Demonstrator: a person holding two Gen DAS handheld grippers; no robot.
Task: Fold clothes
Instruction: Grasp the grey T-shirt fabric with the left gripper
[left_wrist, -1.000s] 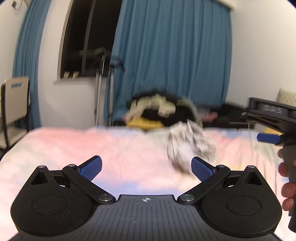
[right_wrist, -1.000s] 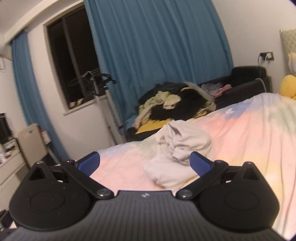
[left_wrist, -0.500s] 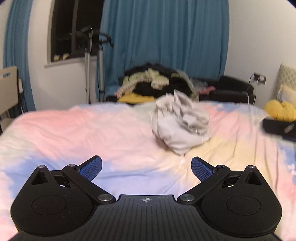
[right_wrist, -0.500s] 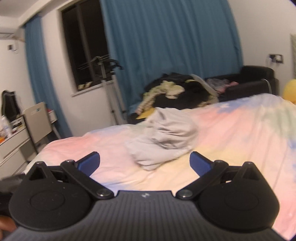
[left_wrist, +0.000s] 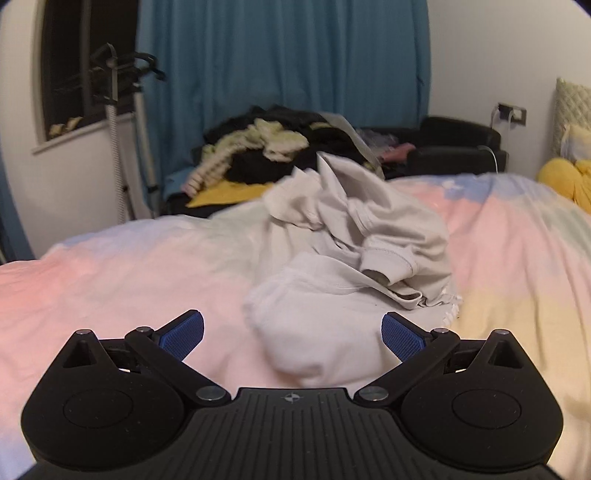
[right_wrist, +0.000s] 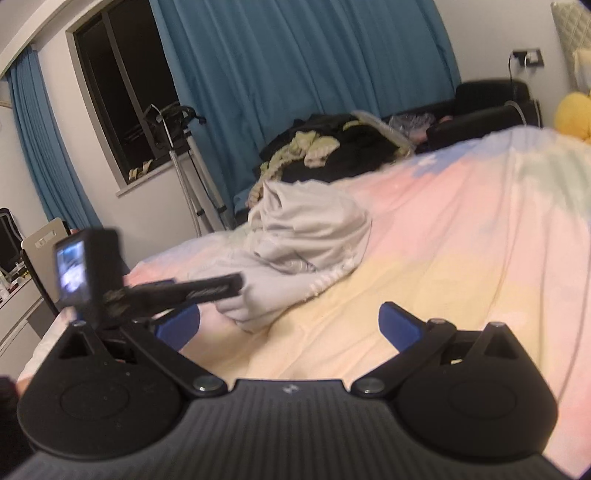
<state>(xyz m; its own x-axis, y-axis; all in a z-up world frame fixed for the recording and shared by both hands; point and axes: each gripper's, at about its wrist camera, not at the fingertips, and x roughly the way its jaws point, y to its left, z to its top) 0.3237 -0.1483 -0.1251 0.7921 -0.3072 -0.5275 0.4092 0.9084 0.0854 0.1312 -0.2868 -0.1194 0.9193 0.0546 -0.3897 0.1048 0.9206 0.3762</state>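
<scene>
With the left claw (left_wrist: 291, 334) spread wide but just narrowing around the nearest fold, pinch one clean hem of the crumpled pale garment (left_wrist: 354, 258) mid-bed (left_wrist: 110, 266), while the right claw (right_wrist: 288, 328), open and empty, finds another edge.

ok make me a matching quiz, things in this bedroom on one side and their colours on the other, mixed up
Things:
1. curtain
2. crumpled garment
3. plush toy
4. gripper pads

Colours:
A. yellow
B. dark blue
C. teal
D. pale grey

Pairs: 1-C, 2-D, 3-A, 4-B
</scene>
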